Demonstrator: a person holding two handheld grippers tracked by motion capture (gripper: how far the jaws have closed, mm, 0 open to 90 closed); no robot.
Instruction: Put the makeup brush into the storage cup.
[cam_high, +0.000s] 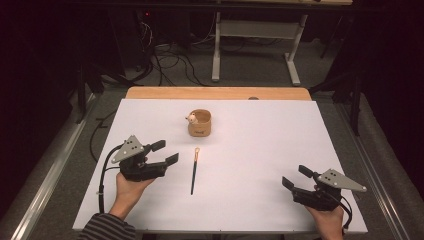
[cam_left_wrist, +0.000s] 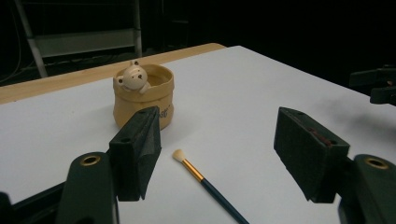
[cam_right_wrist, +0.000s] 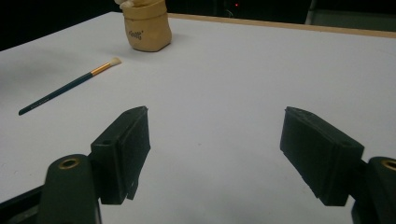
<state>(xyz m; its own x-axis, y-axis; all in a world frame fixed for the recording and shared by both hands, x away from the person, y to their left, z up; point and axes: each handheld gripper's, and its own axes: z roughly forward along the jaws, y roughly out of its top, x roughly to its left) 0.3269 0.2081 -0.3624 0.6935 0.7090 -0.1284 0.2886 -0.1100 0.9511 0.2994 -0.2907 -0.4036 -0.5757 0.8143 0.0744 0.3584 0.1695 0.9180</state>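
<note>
The left hand-held gripper sits at the left of the white table, gripped from below by the person's left hand, a striped sleeve behind it at the bottom edge; its jaws point away and to the right, spread wide and holding nothing; a black cable loops from its rear down the table's left side. In the left gripper view the jaws stand far apart, and the brush's pale tip lies on the table between them, touching neither.

The paintbrush lies flat near the middle of the table, just right of the left hand-held gripper; its long axis runs almost straight away from the person, bristles at the far end pointing toward the pot, dark handle end toward the near edge. The tan pot stands upright beyond it, apart from the bristles, with a small bear figure at its rim — the lettering on its front is too small to read.

The right hand-held gripper rests at the near right, held by the right hand, which the bottom edge cuts off; its jaws point left and slightly away, wide open over bare table — nothing between them. In the right gripper view the top edge crops the pot's rim.
</note>
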